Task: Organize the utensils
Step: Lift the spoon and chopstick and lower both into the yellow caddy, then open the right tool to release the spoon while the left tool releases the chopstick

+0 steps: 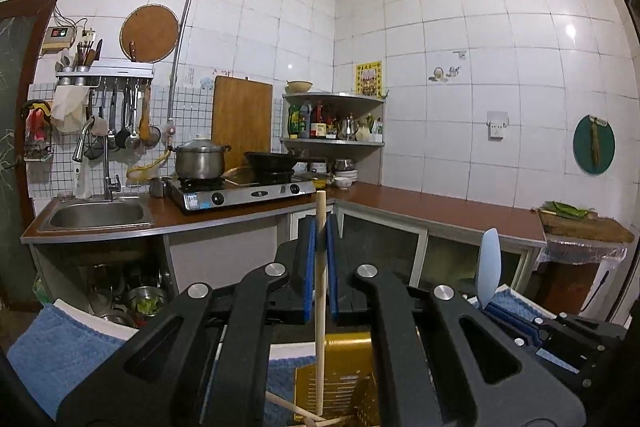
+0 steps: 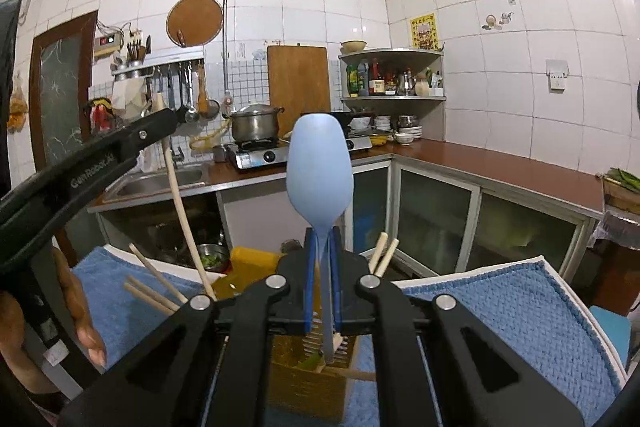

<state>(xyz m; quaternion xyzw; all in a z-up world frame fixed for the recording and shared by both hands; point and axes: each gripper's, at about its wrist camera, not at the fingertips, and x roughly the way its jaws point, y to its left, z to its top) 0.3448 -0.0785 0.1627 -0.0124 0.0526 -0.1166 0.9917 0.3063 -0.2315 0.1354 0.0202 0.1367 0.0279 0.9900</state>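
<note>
we've got the left gripper (image 1: 320, 227) clamped on a pale wooden chopstick (image 1: 319, 307), upright at frame center over the yellow slotted utensil holder (image 1: 344, 379). right gripper (image 2: 322, 239) pinches a matte light-blue plastic spoon (image 2: 320, 167), bowl up, mid-frame.

The utensil holder (image 2: 308, 379) stands on a towel (image 2: 520, 315), chopsticks (image 2: 154, 287) apparently lying to its left; behind, the sink (image 1: 98, 215) sits left of the stove (image 1: 240, 193).

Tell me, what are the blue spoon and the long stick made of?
The spoon looks like plastic: smooth, matte, one even pale blue. The stick looks like bare wood or bamboo: pale tan, dull, unpainted.
</note>
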